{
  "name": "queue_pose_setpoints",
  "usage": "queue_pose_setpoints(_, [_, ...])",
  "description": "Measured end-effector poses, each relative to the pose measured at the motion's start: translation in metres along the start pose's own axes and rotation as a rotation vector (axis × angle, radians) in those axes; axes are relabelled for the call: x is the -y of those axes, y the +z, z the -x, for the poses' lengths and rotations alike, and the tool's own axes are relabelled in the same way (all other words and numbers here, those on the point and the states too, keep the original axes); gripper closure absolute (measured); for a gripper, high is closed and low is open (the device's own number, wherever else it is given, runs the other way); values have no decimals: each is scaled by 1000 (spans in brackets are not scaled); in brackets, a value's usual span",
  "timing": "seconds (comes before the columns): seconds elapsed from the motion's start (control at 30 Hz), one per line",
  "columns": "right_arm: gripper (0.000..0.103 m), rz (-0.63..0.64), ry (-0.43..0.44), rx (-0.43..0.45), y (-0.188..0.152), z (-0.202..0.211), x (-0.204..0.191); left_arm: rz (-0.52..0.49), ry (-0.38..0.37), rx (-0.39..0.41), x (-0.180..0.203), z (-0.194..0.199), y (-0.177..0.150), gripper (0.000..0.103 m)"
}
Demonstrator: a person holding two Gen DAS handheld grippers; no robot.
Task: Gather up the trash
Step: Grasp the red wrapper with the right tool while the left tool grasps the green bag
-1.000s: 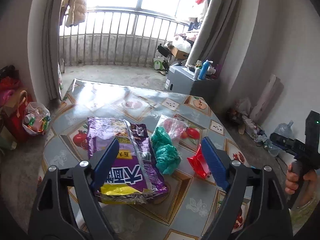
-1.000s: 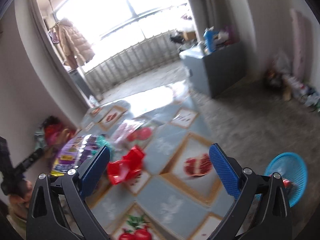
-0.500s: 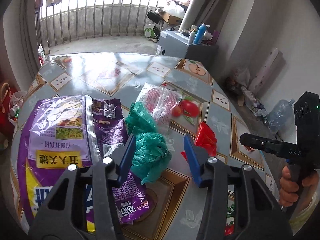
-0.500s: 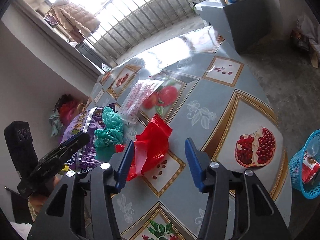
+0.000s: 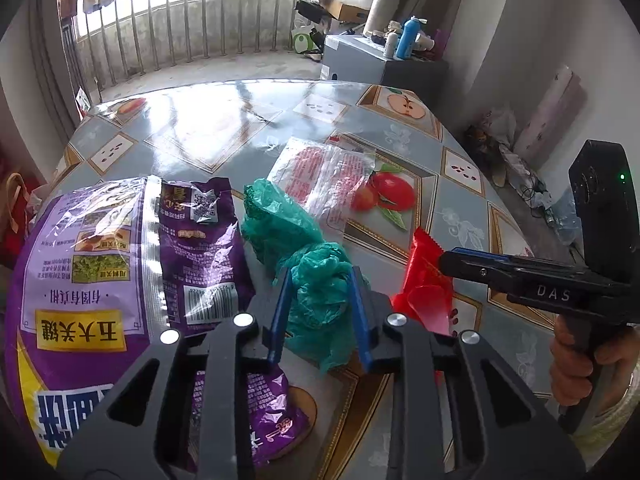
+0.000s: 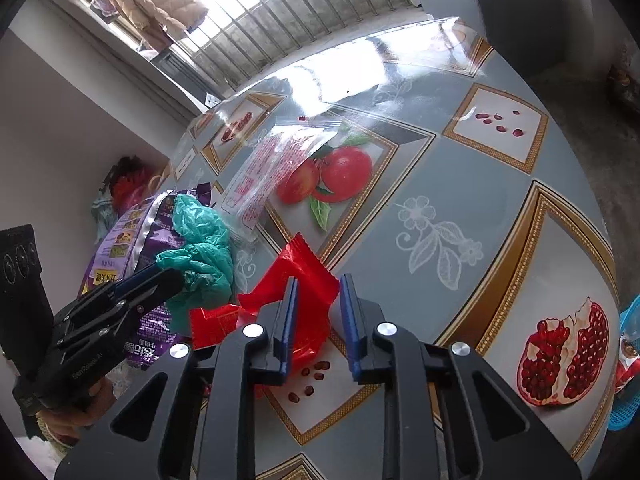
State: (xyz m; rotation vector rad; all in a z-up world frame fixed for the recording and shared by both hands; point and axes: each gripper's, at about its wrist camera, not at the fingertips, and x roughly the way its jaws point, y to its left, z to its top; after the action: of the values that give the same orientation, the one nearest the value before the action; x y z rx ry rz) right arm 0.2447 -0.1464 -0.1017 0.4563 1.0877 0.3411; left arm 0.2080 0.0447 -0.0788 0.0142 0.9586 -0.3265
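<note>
The left gripper (image 5: 320, 312) has its blue-padded fingers (image 5: 280, 312) on either side of a crumpled green plastic bag (image 5: 316, 288); the jaws are closing and the pads already press into the bunched film. The green plastic bag lies near the middle of a round table (image 5: 240, 120) covered in a glossy grey-blue fruit-pattern cloth, its far end resting beside a large flat purple snack bag (image 5: 120, 260) that reaches the table's left edge.

The right gripper (image 6: 318, 316) is also closing, its blue fingers (image 6: 288, 312) nearly together around the near edge of a crinkled red foil wrapper (image 6: 296, 276). Whether both pads already bite the foil cannot be told; the right pad seems to stand just clear of it. The red foil wrapper lies just to the right of the green plastic bag.

Beyond both, toward the table's far edge, lies a flat clear plastic bag with red print (image 5: 320, 172). Past the table's right edge sits a blue mesh basket (image 6: 628, 360), only partly in view.
</note>
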Motion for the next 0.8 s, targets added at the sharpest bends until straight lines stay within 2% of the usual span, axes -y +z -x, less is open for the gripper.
queue_pose_setpoints(0.27, [89,-13,29,-15,-14,7,5,-9,-87,-26,15,6,-15,80])
queue_pose_setpoints(0.6, [89,-11,14,-5,-46,38,15,-52,-242,-99,46,28,-54,81])
queue_pose_setpoints(0.8, [89,-41,-12,42,-70,77,29,-83,-267,-124,53,47,-78,81])
